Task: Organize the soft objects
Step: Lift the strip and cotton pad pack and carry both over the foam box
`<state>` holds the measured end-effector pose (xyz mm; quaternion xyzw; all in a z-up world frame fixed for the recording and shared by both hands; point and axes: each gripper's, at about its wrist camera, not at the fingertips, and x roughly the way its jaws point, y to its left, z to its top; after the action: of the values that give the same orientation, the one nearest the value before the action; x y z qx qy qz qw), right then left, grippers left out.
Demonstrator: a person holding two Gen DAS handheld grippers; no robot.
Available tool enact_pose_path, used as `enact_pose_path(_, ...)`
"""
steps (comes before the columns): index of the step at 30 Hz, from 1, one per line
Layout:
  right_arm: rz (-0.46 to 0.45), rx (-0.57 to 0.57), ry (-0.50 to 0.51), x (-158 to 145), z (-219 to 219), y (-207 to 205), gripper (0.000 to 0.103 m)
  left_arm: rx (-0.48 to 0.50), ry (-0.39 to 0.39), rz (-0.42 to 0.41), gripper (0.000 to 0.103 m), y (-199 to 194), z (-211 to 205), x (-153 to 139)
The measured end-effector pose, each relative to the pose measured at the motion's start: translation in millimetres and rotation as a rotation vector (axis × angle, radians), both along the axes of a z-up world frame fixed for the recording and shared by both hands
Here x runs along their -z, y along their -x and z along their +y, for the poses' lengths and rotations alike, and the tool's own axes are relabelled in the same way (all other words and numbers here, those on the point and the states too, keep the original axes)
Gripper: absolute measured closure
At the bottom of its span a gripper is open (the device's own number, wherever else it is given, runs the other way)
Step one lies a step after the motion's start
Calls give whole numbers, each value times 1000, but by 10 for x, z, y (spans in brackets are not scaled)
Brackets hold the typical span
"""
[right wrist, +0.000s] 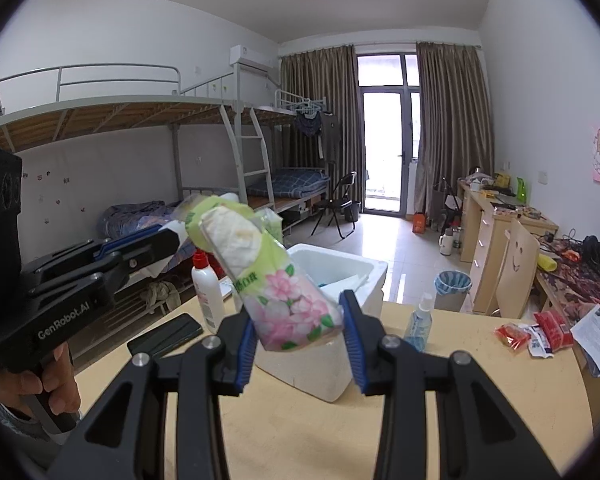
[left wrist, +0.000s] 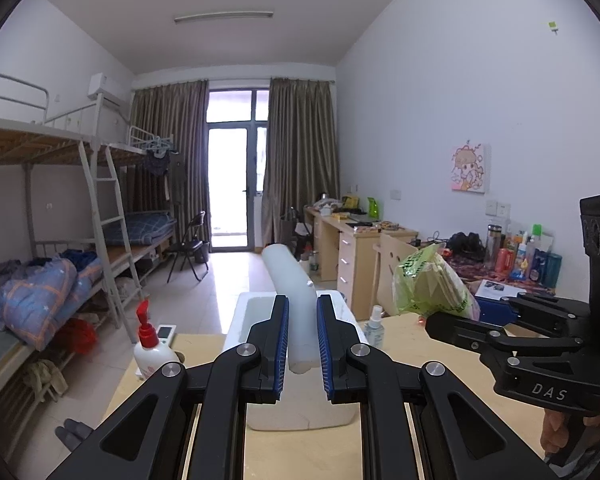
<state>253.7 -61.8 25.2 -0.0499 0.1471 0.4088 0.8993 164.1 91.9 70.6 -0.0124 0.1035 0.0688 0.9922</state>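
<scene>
Left gripper (left wrist: 302, 350) clamped on white foam roll (left wrist: 290, 280); right gripper (right wrist: 300, 344) gripping floral tissue pack (right wrist: 276, 288) (possibly opened), above white foam box (right wrist: 364, 276).

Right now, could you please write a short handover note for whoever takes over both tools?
Left tool: shut on the white foam roll, held above the white foam box.
Right tool: shut on the floral tissue pack, also raised near the box.
Done: both soft items are picked up.
Left: neither is in the box yet; place them inside. The lotion bottle, spray bottle and phone sit on the table around it.
</scene>
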Motion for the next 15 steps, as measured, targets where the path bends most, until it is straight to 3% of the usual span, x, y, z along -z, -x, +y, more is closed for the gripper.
enact_pose_path(15, 5, -3, 25, -103, 281, -340, 60, 2, 9, 16, 88, -367, 181, -59)
